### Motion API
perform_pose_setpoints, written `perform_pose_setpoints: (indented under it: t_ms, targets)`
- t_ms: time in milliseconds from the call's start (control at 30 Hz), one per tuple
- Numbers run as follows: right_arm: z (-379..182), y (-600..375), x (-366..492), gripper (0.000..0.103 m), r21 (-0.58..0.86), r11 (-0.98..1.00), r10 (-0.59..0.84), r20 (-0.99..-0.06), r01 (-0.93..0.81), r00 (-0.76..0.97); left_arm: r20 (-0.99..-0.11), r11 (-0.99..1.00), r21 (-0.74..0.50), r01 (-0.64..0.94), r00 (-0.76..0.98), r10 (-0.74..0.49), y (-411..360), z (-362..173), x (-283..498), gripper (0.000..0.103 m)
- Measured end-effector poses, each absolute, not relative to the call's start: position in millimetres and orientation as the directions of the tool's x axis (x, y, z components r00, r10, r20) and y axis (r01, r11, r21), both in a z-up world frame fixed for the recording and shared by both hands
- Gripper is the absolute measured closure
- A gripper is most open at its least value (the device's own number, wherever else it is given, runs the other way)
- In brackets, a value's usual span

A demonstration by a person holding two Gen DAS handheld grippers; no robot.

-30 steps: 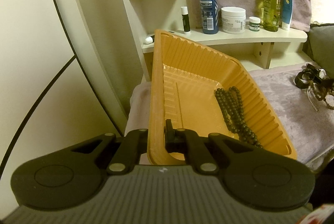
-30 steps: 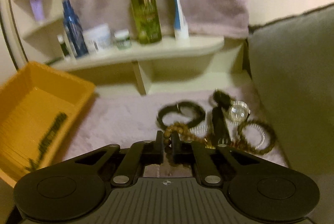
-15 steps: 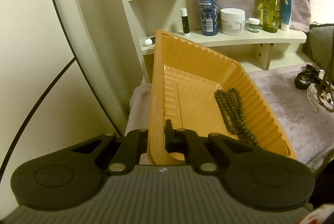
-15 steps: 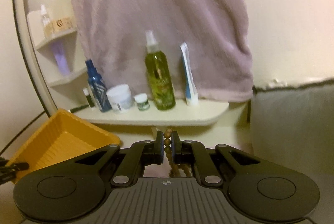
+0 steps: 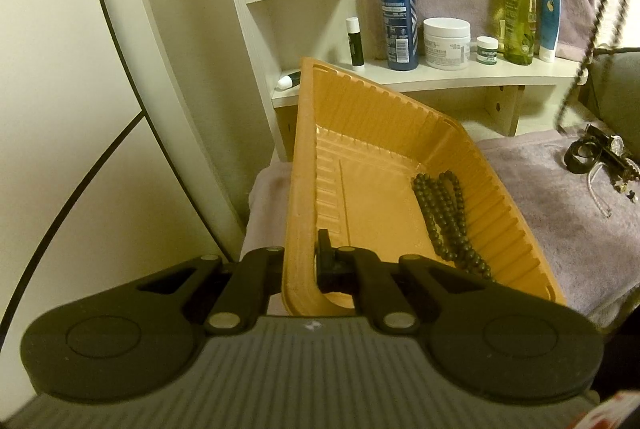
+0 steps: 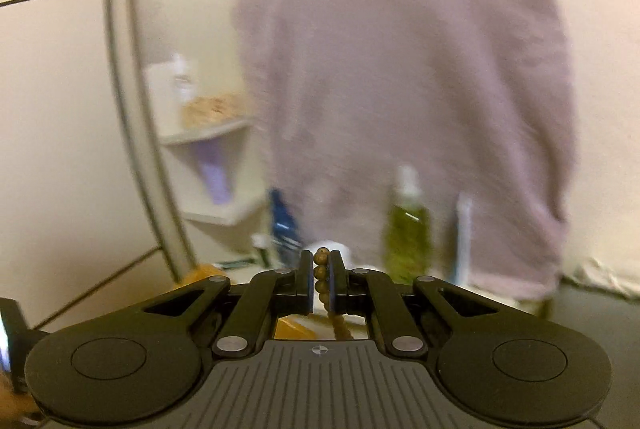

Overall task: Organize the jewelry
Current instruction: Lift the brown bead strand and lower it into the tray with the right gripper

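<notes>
We see the left hand-held gripper (image 5: 301, 261) clamped on the near-left wall of the orange tray (image 5: 404, 133), one finger outside the wall and one inside, so the tray's near corner is hidden behind the gripper body. The tray sits tilted on a mauve towel (image 5: 560, 213). Inside it, toward 4 o'clock, a dark bead strand (image 5: 444, 213) lies along the ribbed right wall, its lower end cut off by the gripper.

At 3 o'clock in the left view, a small tangle of jewelry (image 5: 600, 157) rests on the towel, well apart from the tray; we make out dark bands and a pale cord, but the pieces are too small and overlapped to sort. A blurred beaded string (image 5: 592, 29) hangs down the right edge of that view, its top out of frame.

The right hand-held gripper (image 6: 321, 279) is closed on a brown bead strand (image 6: 321, 273): the beads stack between the pads and trail down behind the gripper body, where the rest is hidden. The hanging string in the left view is probably this same strand.

The right view is smeared by motion. A hanging cloth (image 6: 400, 69) fills it, and bottles on the shelf (image 5: 460, 77) show only as soft shapes there.
</notes>
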State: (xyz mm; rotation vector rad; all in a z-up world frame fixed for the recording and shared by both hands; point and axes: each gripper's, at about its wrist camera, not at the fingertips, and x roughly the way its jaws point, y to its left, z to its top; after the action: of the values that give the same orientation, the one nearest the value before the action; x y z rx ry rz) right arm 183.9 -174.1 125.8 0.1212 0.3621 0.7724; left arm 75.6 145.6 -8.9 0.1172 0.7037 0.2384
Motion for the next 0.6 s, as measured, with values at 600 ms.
perform_pose_setpoints:
  t_ms: [600]
  targets:
    - [68.7,-29.3,186.6,0.096,0.348,0.491,0.85,-0.394,-0.798,0.351,-0.631,0.967,0.184,-0.177,0.733,0.254,147.0,-8.5,77.5,0.099]
